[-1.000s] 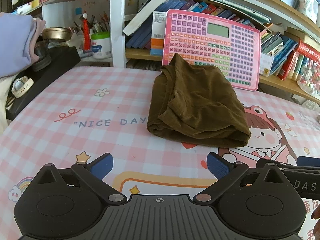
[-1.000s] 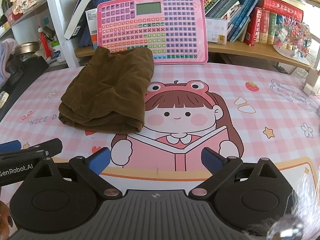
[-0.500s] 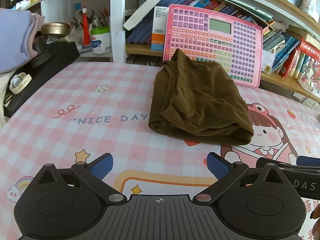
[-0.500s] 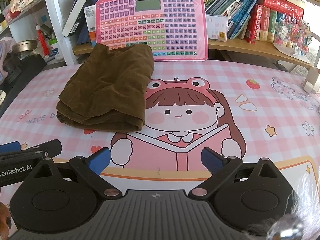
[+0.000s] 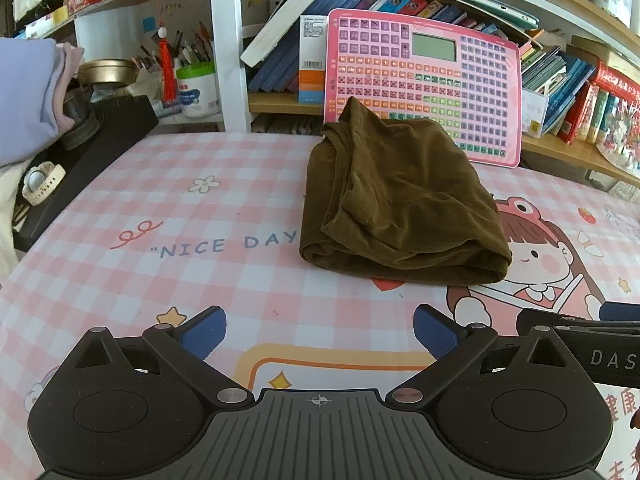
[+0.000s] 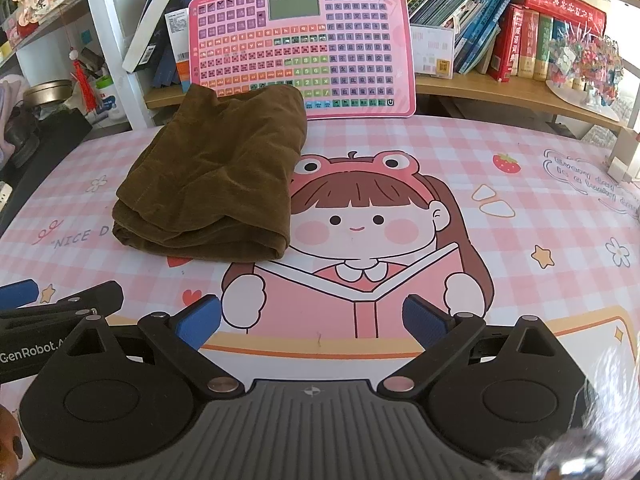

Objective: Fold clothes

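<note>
Crowded bookshelves behind a pink checked cartoon-print tabletop [image 5: 168,216]. Lying mid-tabletop against an upright pink keyboard toy [image 6: 304,44]: a folded brown velvety cloth garment [image 5: 400,208], already a thick bundle. Probably soft, limp, light; best pinched at the rolled near edge. Left tool [image 5: 318,330] and right tool [image 6: 312,320] both spread apart, empty, well short of it.

brown garment [image 5: 400,208]: 1 | pink keyboard toy [image 5: 424,84]: 1 | hand-held gripper: 2 – left hand-held gripper [image 5: 318,330], right hand-held gripper [image 6: 312,320]
</note>
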